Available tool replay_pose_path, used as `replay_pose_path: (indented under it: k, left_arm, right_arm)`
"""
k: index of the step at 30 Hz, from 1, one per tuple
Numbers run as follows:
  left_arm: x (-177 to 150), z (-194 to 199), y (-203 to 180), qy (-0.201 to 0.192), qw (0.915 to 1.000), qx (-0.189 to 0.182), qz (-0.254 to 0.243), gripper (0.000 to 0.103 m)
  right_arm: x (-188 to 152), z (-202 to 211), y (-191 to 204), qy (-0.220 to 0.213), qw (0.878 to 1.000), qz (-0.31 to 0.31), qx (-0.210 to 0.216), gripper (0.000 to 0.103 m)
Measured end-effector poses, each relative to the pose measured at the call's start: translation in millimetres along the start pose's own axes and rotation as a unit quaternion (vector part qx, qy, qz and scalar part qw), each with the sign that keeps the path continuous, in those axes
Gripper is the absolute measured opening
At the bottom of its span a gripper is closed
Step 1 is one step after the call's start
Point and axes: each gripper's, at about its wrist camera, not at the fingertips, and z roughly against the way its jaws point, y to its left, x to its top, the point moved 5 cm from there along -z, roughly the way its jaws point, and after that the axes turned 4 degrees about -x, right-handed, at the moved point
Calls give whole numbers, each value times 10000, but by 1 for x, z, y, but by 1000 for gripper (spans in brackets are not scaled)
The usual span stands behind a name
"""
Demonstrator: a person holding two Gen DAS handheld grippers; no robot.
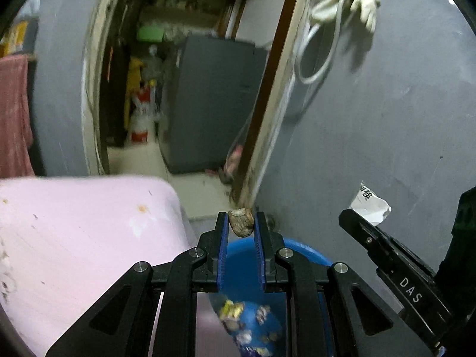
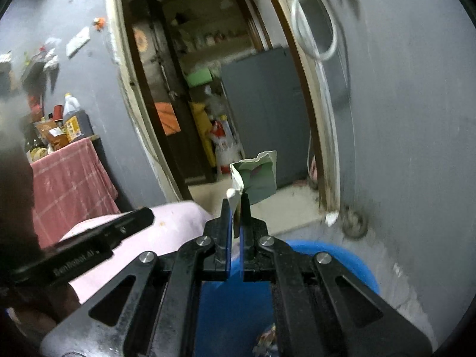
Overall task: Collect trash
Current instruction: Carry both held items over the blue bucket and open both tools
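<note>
Blue round plastic bin (image 1: 300, 253) sits on the floor below both grippers, against the grey wall beside the doorway; candy wrappers and crumpled scraps (image 1: 247, 324) already lie in its bottom.

Left gripper (image 1: 241, 223): jaws nearly closed, pinching a small brown, stone-like lump of trash (image 1: 240, 221) at the very tips. The lump hangs just beyond the bin's far rim as this camera sees it; whether it is truly over the opening is hard to tell.

Right gripper (image 2: 236, 208): jaws fully closed on a torn white and pale-green paper packet (image 2: 257, 178), which stands up above the tips. In the left wrist view the same packet shows at the right, well apart from the lump.

Pink-covered surface (image 1: 74, 238) lies to the left, its near corner just beside the bin.

Step in hand, as I judge it: carrying two picked-up pieces to the bin, both frames blurred.

Next move likely calls for bringing each gripper's tips squarely over the bin's open mouth, then parting the jaws one after the other. The paper is light and may flutter past the rim; release it low.
</note>
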Motion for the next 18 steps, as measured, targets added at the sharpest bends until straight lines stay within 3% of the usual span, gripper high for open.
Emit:
replay_pose_path:
  k: [10, 18]
  left_arm:
    - [-24, -47, 7, 925, 9954, -174, 156, 14]
    - [-28, -59, 24, 1237, 9895, -359, 650, 14]
  right_arm:
    - [-18, -28, -19, 821, 9959, -367, 36, 7]
    - [-21, -34, -18, 973, 9948, -296, -54, 8]
